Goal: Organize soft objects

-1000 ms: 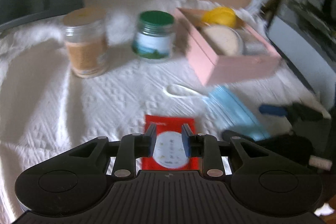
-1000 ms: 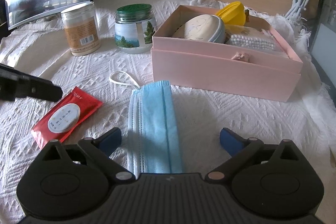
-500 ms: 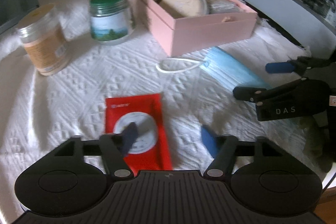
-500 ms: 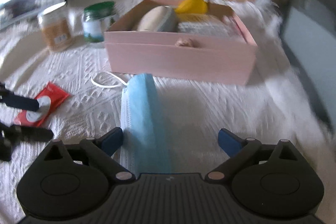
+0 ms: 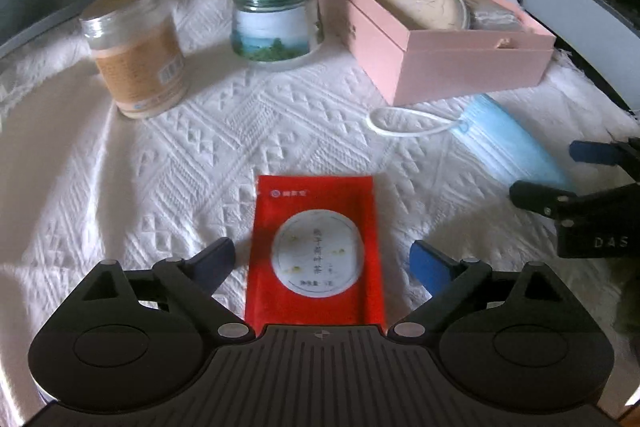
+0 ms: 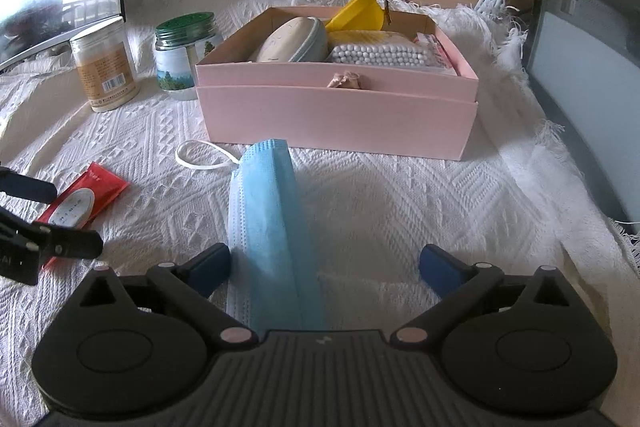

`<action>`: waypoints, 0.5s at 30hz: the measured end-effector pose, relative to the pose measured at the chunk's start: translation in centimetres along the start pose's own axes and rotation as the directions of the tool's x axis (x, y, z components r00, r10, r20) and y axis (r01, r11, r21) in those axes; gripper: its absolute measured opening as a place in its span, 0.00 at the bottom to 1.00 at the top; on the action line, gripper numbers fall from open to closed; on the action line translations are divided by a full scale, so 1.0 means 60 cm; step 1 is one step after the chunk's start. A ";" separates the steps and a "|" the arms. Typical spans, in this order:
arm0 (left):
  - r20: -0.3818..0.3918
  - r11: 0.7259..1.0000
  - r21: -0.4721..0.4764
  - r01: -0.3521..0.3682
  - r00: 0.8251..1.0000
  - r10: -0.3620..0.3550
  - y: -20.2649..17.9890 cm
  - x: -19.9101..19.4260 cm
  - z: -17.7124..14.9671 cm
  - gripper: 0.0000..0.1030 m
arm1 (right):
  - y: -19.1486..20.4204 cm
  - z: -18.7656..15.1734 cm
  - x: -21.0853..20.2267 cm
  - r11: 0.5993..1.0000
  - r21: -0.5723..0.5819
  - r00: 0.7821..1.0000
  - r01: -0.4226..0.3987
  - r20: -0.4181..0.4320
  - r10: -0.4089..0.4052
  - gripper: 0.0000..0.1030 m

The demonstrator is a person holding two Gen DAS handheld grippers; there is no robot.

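Packet let go, mask next.
Red packet (image 5: 316,251) lay flat on the white cloth (image 5: 192,147), between the left gripper (image 5: 322,261) fingers, which had spread from a second-ago pinch; the right gripper (image 6: 326,265), also spread, straddled the blue mask (image 6: 272,227) before the pink box (image 6: 336,115).

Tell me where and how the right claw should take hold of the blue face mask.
Grip the near end of the folded blue face mask, pinching across its narrow width from above. It lies flat on the white cloth as a long strip running away from the right claw, already between the open fingers though nearer the left one. The ear loop at the far end is too thin and floppy.
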State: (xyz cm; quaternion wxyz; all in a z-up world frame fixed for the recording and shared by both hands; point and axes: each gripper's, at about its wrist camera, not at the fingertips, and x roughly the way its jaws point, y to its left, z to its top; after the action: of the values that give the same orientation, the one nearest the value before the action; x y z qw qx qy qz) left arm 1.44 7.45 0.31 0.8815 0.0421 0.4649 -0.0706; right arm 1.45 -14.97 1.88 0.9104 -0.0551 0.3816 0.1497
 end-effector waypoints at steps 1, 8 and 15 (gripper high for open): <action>0.000 1.000 -0.001 -0.001 1.000 0.001 -0.001 0.000 0.000 0.95 | 0.001 0.000 -0.001 1.000 0.001 1.000 0.001 0.000 -0.001 0.98; 0.059 0.999 0.034 0.014 0.998 -0.016 0.004 -0.008 -0.013 0.85 | 0.009 0.004 0.000 1.000 -0.014 1.000 0.004 -0.008 -0.004 0.94; 0.100 0.998 0.017 0.063 0.993 -0.065 0.039 -0.026 -0.014 0.53 | 0.038 0.030 -0.012 0.996 -0.068 0.997 -0.051 -0.058 0.047 0.32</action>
State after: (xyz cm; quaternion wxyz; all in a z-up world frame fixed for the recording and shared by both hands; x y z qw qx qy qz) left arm 0.29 10.01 1.15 0.9008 0.0296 0.4205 -0.1040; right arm 1.47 -12.61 3.69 0.8930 -0.0817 0.4028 0.1835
